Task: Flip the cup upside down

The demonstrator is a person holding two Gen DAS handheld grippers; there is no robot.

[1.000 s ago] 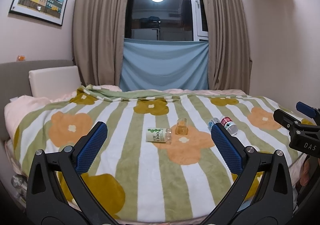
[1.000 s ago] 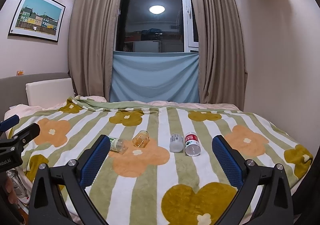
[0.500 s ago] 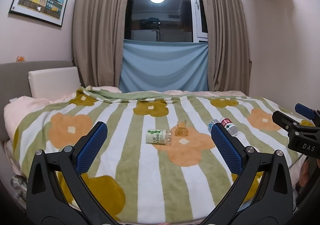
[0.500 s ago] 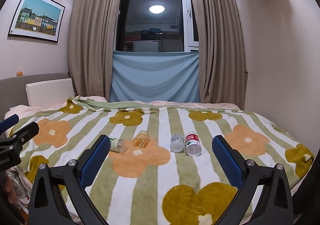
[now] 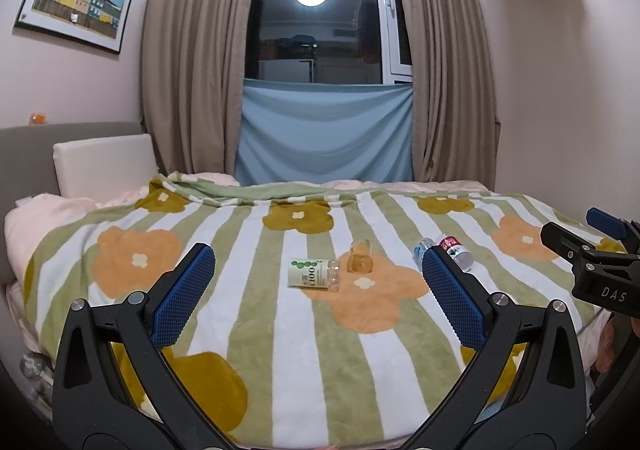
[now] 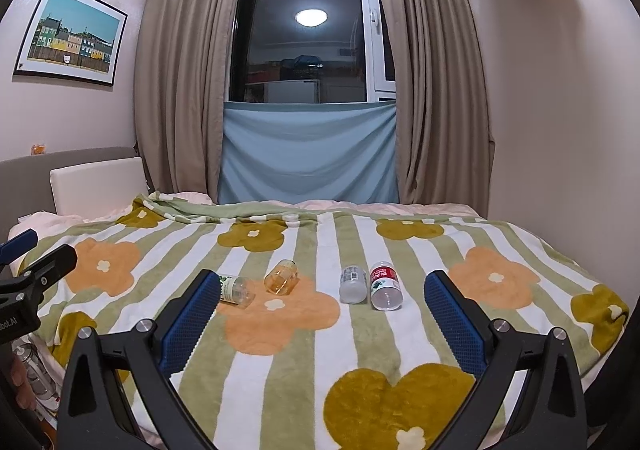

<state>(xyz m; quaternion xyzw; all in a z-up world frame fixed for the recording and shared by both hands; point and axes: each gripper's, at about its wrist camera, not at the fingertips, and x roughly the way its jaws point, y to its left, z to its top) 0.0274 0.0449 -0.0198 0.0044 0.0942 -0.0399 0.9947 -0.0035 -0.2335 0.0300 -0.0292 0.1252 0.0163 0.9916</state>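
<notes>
left hand-held gripper (image 5: 316, 292): jaws wide apart, nothing held
right hand-held gripper (image 6: 322, 310): same
amber cup (image 6: 282, 277): lies sideways, mid-bed (image 6: 540, 250), bottles on both sides, edges far

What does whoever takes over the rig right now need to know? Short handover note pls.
Left gripper: open, empty, held above the near part of the bed.
Right gripper: open, empty, also short of the items.
Four small containers lie on their sides on the floral blanket: green-label cup, amber cup, a grey-capped bottle and a red-label bottle side by side.
Done: nothing; no item is gripped or upended.
Left: which one counts as the cup is not certain; the amber cup looks likeliest. Reach in, close the fingers on it, stand it mouth down.
</notes>
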